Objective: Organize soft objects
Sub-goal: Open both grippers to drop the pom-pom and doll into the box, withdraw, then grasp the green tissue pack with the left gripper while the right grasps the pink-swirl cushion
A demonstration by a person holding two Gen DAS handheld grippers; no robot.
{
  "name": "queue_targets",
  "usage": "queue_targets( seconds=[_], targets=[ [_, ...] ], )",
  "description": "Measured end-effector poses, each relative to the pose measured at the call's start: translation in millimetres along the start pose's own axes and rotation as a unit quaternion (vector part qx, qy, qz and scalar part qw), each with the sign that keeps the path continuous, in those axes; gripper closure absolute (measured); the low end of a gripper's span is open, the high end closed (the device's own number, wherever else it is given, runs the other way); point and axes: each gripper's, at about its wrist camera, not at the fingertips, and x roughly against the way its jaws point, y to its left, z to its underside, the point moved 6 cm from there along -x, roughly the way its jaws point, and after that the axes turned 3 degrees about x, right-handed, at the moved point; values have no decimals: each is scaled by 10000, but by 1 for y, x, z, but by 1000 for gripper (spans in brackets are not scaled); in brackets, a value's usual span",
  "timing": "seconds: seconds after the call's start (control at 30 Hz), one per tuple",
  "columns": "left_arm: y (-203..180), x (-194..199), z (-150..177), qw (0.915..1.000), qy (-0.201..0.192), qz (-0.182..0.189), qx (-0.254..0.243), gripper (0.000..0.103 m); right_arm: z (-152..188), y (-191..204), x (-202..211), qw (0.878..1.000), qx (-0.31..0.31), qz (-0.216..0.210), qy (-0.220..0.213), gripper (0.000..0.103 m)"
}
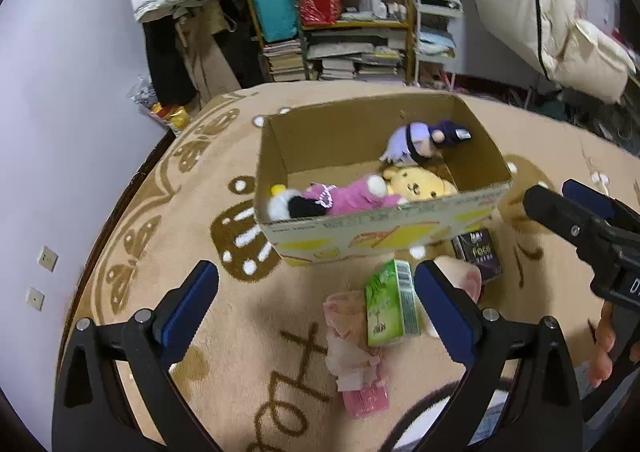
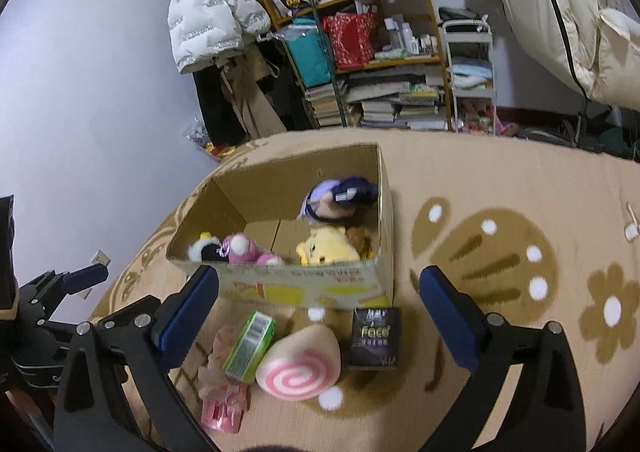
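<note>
The cardboard box [image 2: 304, 284] sits on the rug [image 2: 500, 188] and holds four plush toys [image 2: 248, 250]. Near its front wall lie a swirl cushion [image 2: 298, 368], green carton [image 2: 250, 346] and dark box [image 2: 374, 336]. Left gripper [image 1: 316, 304] and right gripper [image 2: 318, 308]: jaws wide apart, holding nothing.

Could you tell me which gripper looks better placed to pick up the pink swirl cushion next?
Probably the right gripper: it is open and empty, and the swirl cushion lies between its fingers in its view. In the left gripper's view the green carton sits centred and a finger hides most of the cushion.
</note>
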Motion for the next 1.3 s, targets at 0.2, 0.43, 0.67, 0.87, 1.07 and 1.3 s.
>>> queue_targets(
  seconds=[0.2,0.43,0.67,0.87,1.07,1.3],
  targets=[
    [-9,-13,8,9994,310,30,-149,5,20,-7,-8,9989,-279,-44,382,0],
    [-11,-30,17,9982,574,30,-145,5,29,-8,-23,9973,-373,-29,634,0],
    [-15,-48,22,9966,804,159,-127,5,36,-12,-43,9935,-631,-139,937,3],
    [-22,-62,25,9946,991,256,-182,5,43,-13,-59,9902,-746,-196,1162,4],
    [-32,-74,31,9923,1159,294,-320,5,48,-11,-74,9871,-781,-271,1369,10],
    [-38,-89,36,9895,1337,353,-410,5,57,-7,-86,9828,-789,-361,1628,21]
  ],
)
